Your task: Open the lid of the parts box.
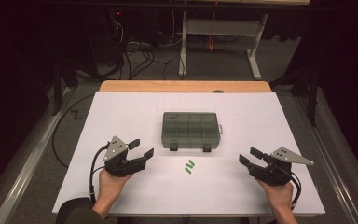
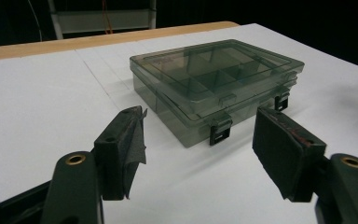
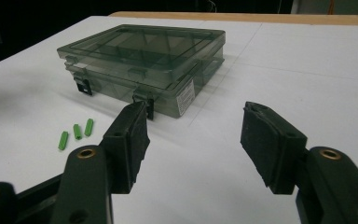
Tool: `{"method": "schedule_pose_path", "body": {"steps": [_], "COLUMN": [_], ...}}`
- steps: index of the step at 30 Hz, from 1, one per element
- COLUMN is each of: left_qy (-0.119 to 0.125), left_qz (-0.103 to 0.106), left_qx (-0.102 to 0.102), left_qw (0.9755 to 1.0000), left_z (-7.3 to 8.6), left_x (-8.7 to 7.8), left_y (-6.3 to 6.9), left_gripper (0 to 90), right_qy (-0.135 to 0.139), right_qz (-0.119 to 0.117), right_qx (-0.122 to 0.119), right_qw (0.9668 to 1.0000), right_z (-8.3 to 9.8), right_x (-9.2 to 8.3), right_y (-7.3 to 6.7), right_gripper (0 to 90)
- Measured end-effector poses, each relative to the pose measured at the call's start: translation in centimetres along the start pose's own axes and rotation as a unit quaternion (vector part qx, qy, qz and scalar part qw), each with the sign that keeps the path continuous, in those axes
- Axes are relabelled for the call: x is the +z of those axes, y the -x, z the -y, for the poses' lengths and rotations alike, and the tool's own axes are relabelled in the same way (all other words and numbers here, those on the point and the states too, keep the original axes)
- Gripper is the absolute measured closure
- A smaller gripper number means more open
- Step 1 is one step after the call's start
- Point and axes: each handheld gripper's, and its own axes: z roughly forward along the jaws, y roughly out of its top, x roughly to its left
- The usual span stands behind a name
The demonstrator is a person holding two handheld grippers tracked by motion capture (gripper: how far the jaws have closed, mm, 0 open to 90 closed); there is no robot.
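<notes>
A smoky grey transparent plastic compartment box (image 1: 191,131), lid shut and both front latches fastened, sits mid-table on the white table sheet (image 1: 121,112). Three small green plastic pegs (image 1: 189,166) lie just near of it. The left gripper (image 1: 141,149) and right gripper (image 1: 250,156) flank them, jaws spread and pinching nothing.

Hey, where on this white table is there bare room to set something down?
Wide bare patches lie left and right of the smoky transparent plastic compartment box, and along the white table's far edge behind it. The near middle is tighter: three small green plastic pegs lie in front of the box's latches, between the left tool and right tool.
</notes>
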Motion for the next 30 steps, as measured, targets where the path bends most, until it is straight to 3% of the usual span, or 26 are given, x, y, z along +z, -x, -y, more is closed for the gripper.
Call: {"method": "schedule_pose_path", "body": {"steps": [17, 30], "left_qy": [-0.019, -0.028], "left_qz": [-0.011, 0.006], "left_qx": [0.026, 0.027], "left_qw": [0.9994, 0.9992], "left_z": [-0.7, -0.8], "left_x": [2.2, 4.0], "left_y": [0.3, 0.2], "left_gripper": [35.0, 35.2], "right_qy": [-0.01, -0.026], "right_qz": [0.011, 0.0], "right_qx": [-0.012, -0.019], "right_qw": [0.9998, 0.9995], "right_z": [-1.2, -1.7], "right_x": [2.0, 3.9], "right_y": [-0.4, -0.5], "right_gripper": [53.8, 59.8]}}
